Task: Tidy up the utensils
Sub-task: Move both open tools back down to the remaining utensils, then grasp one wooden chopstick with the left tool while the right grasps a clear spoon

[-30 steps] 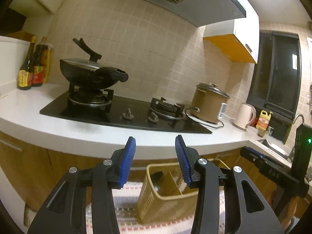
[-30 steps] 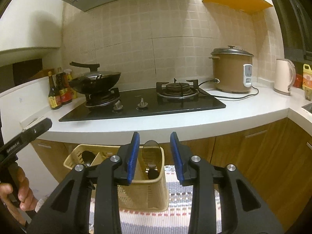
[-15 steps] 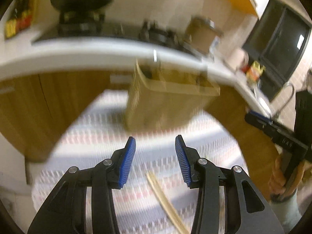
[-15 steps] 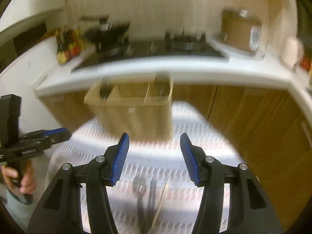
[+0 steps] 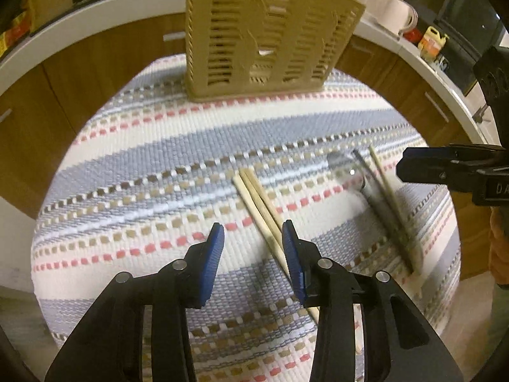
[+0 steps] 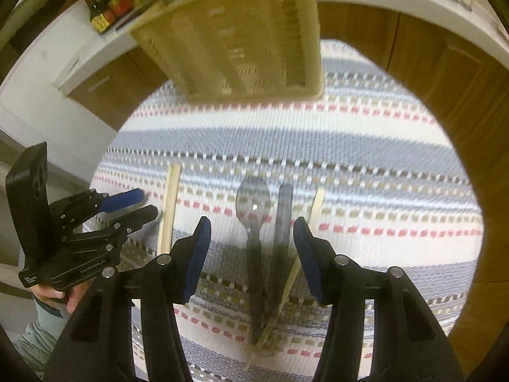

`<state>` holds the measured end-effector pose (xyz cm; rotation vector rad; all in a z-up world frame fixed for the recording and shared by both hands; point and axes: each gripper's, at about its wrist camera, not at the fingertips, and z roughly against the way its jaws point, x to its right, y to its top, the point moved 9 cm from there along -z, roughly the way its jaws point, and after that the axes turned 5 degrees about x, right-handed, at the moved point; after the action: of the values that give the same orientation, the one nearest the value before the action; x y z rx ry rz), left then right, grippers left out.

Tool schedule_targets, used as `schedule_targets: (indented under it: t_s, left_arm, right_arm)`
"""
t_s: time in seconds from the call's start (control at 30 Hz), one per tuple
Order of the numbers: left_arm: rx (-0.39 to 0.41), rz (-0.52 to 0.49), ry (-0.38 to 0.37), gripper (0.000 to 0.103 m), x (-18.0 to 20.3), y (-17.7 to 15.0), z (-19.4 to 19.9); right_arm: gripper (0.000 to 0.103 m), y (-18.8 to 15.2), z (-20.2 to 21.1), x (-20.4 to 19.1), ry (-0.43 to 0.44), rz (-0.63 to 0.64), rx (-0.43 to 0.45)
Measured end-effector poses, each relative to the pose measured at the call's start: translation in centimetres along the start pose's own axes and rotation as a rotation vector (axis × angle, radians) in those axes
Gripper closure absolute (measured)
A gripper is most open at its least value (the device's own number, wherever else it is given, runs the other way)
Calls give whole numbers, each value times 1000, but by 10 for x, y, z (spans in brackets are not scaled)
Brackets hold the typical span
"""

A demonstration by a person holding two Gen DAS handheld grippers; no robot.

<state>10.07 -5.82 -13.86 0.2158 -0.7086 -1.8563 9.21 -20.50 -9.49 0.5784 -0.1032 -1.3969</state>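
Left wrist view: the left gripper [image 5: 253,243], black with blue pads, angles down over a round woven mat [image 5: 143,165] striped in grey, cream, pink and tan, its jaws closing but gripping nothing; a pair of pale wooden chopsticks [image 5: 259,203] lies on the mat, its near part running between the pads and under the right-hand one. Further right lie a blurred metal spoon [image 5: 348,167], a dark flat utensil [image 5: 380,203] and a single wooden chopstick [image 5: 389,191], just beside one another. A tan slotted plastic utensil basket [image 5: 264,38] stands at the mat's far edge, against brown wooden cabinet doors [image 5: 89,63]. Right wrist view: the right gripper [image 6: 251,230], jaws parted and empty, hangs over the spoon [image 6: 253,202], the dark utensil [image 6: 283,219] and the lone chopstick [image 6: 313,205], all three between its pads. The left gripper [image 6: 144,205] shows at the left, gripped by a hand [image 6: 55,296], with the chopstick pair [image 6: 170,207] beside it and the basket [image 6: 241,38] beyond
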Motion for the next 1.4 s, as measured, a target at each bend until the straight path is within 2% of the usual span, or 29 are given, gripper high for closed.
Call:
schedule_targets:
  t_s: [0.17, 0.37, 0.57, 0.7, 0.93, 1.1, 1.17, 1.4]
  left_arm:
    - [10, -74, 79, 67, 6, -5, -10]
    - [22, -137, 133, 67, 14, -3, -9]
    - [12, -141, 122, 72, 13, -9, -3]
    - [7, -142, 124, 73, 11, -11, -3]
    - [-18, -145, 155, 74, -2, -14, 2]
    - [-62, -113, 87, 72, -7, -14, 1]
    - [-78, -105, 61, 65, -6, -11, -2]
    - [-164, -235, 110, 62, 10, -9, -11]
  right_arm:
    - [64, -9, -14, 0, 5, 15, -16]
    - [65, -17, -27, -2, 63, -12, -57]
    - [68, -13, -31, -9, 77, -15, -68]
    - [68, -13, -39, -6, -3, 3, -77]
    - [68, -8, -50, -17, -53, 53, -82]
    - [68, -7, -62, -26, -92, 106, -87]
    - [68, -7, -65, -27, -111, 124, -96]
    - [68, -4, -78, -37, -185, 172, -115]
